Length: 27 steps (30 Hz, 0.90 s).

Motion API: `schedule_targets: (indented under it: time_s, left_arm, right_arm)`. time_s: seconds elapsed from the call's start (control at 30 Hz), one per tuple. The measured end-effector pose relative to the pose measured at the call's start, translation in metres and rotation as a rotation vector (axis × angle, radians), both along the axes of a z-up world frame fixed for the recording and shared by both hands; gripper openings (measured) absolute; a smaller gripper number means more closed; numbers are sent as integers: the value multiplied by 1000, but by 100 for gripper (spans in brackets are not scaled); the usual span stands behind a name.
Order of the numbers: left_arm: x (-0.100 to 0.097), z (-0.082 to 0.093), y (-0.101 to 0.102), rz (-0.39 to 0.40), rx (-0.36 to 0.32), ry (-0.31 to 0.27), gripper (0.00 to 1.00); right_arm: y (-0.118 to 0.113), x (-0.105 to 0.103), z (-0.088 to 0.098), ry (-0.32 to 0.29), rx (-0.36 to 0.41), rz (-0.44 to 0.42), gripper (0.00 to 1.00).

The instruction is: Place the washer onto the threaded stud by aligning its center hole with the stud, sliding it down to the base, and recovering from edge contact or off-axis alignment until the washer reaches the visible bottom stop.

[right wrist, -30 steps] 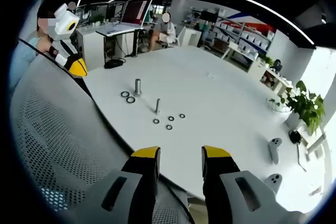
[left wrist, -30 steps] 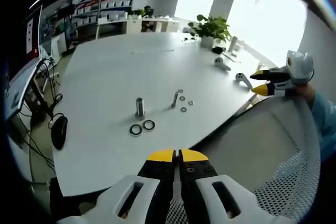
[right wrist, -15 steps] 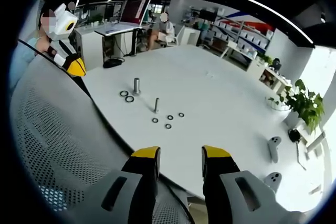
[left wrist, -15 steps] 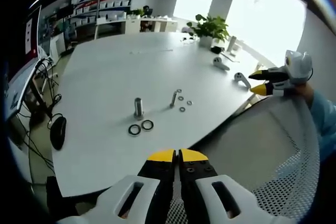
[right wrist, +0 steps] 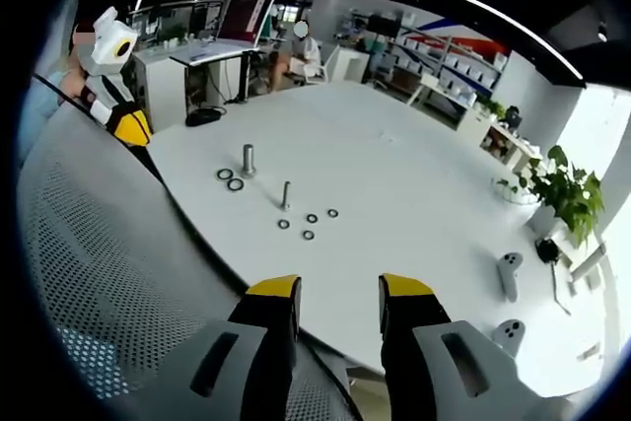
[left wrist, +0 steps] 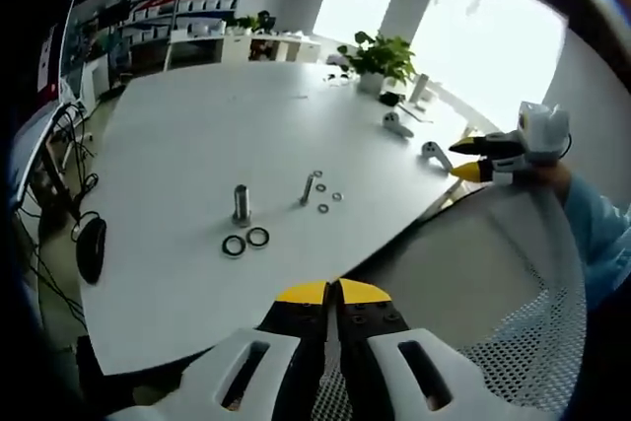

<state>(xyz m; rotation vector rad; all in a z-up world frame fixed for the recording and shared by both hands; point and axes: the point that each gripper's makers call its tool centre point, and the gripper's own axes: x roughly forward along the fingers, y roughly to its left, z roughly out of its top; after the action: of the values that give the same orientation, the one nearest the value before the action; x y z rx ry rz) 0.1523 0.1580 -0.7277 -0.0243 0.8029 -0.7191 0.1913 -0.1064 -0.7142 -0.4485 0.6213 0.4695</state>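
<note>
While washers (right wrist: 308,235) lie flat, threaded stud (right wrist: 286,194) stands upright.

- Threaded stud (left wrist: 308,187): 1, upright on the white table (left wrist: 187,135).
- Thick metal post (left wrist: 240,204): 1, well apart from the stud.
- Small washers (left wrist: 322,208): 4, lying loosely around the stud.
- Large dark rings (left wrist: 234,245): 2, flat and side by side, just beside the post.
- Controllers (right wrist: 507,274): 2, far across the table from the stud.
- Potted plant (right wrist: 562,188): 1, beyond the controllers.
</note>
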Motion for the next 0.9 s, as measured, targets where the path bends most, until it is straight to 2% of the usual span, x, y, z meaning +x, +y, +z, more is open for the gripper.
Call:
schedule_targets:
  time_s: [0.13, 0.37, 0.47, 0.63, 0.9]
  left_arm:
    - [0, 5, -5, -26, -37, -17, 0]
    - [1, 8, -6, -27, -42, -35, 0]
    - [5, 10, -1, 6, -40, -58, 0]
    - [5, 5, 0, 15, -23, -26, 0]
    - [9, 7, 3, 36, -25, -41, 0]
  right_arm:
    - [-1, 0, 1, -4, 6, -7, 33]
    - [0, -1, -1, 10, 7, -2, 33]
    - [-4, -9, -17, 115, -39, -7, 33]
    - [0, -11, -18, 132, -24, 19, 34]
    - [14, -17, -16, 152, 1, 114, 34]
